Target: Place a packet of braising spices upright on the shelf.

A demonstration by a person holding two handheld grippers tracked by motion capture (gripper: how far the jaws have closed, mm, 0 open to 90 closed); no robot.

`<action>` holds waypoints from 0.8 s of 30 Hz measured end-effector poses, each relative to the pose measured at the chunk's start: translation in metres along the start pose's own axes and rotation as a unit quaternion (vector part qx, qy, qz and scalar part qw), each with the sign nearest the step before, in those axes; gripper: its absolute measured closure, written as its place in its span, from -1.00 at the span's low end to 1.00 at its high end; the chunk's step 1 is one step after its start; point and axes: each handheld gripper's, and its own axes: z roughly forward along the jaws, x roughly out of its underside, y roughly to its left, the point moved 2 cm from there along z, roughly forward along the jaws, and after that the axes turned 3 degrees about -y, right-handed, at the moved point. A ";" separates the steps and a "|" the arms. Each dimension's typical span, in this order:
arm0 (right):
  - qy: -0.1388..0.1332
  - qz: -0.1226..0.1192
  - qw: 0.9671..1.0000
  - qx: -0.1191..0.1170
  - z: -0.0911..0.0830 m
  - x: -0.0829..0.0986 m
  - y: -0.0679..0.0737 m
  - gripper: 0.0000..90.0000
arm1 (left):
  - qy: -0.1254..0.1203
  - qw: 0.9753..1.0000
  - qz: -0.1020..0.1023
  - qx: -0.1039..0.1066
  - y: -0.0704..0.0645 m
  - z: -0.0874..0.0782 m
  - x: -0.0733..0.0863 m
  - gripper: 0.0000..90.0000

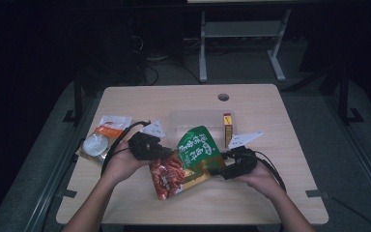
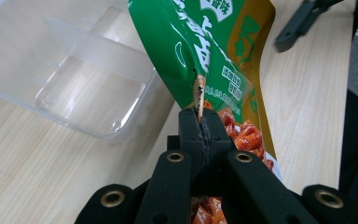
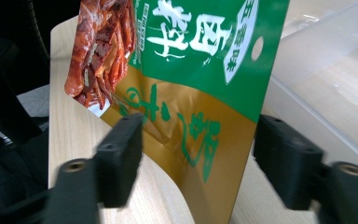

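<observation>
A snack pouch (image 1: 188, 159), green and gold with a red food picture, is held tilted above the table between both hands. My left gripper (image 1: 163, 153) is shut on the pouch's edge; in the left gripper view its jaws (image 2: 200, 119) pinch the thin seam of the pouch (image 2: 200, 42). My right gripper (image 1: 213, 170) is at the pouch's gold corner. In the right gripper view it (image 3: 200, 140) stands open, one jaw on each side of the pouch (image 3: 191, 60), not touching it.
A clear plastic container (image 1: 186, 118) lies just behind the pouch, with a small yellow and red box (image 1: 227, 128) at its right end. An orange and white packet (image 1: 101, 137) lies at the table's left. A round hole (image 1: 223, 96) sits near the far edge.
</observation>
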 end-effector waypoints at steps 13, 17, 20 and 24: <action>0.009 -0.006 0.999 -0.040 0.016 0.001 -0.001 0.31 | -0.017 1.000 0.002 0.005 -0.004 -0.003 -0.004 1.00; 0.013 -0.006 0.999 -0.050 0.016 0.001 0.001 0.49 | -0.019 1.000 0.002 0.003 -0.003 -0.004 -0.004 1.00; 0.011 -0.013 0.998 -0.060 0.015 0.000 0.002 0.74 | -0.018 1.000 0.004 0.003 -0.003 -0.004 -0.003 1.00; 0.009 -0.017 0.997 -0.070 0.013 0.000 0.002 0.91 | -0.022 1.000 0.000 0.007 -0.003 -0.003 -0.003 1.00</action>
